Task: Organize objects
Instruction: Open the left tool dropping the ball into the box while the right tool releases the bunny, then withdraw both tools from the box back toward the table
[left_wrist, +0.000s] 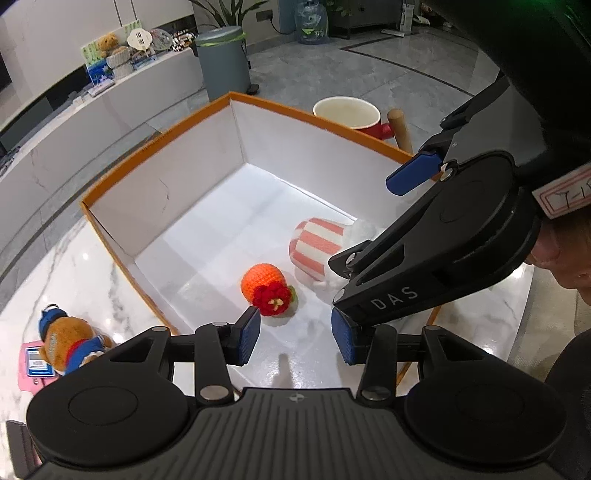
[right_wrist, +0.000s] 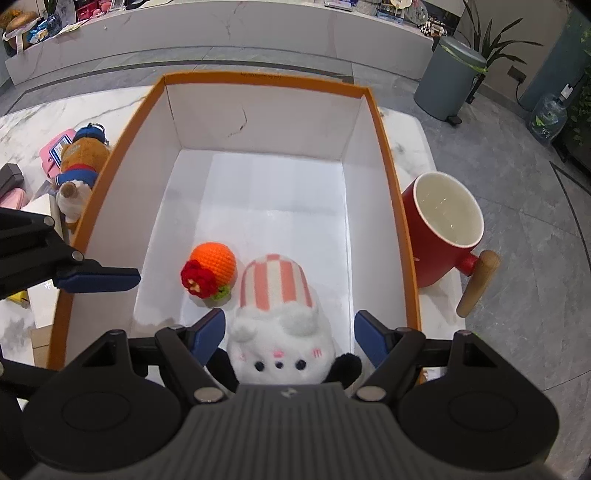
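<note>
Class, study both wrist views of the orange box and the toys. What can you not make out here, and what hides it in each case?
- Striped plush: left wrist view, its face hidden by the right tongs.
- Teddy bear: right wrist view, partly behind the box wall.
- Red pot: left wrist view, its base hidden behind the box wall.
- Pink card: print too small.

Right wrist view: box (right_wrist: 391, 177) at centre frame, standing on the surface (right_wrist: 33, 110). Inside, lower middle: crocheted ball (right_wrist: 214, 264) lying left of the plush rabbit (right_wrist: 277, 325), close beside it. Rabbit lies between the right tongs (right_wrist: 291, 332), pads clear of it on both sides. Left tongs (right_wrist: 99, 278) enter from the left edge over the box's left wall. Mug (right_wrist: 439, 229) outside the box's right wall, handle toward lower right. Teddy bear (right_wrist: 79, 162) outside the left wall, on a card (right_wrist: 55, 147).
</note>
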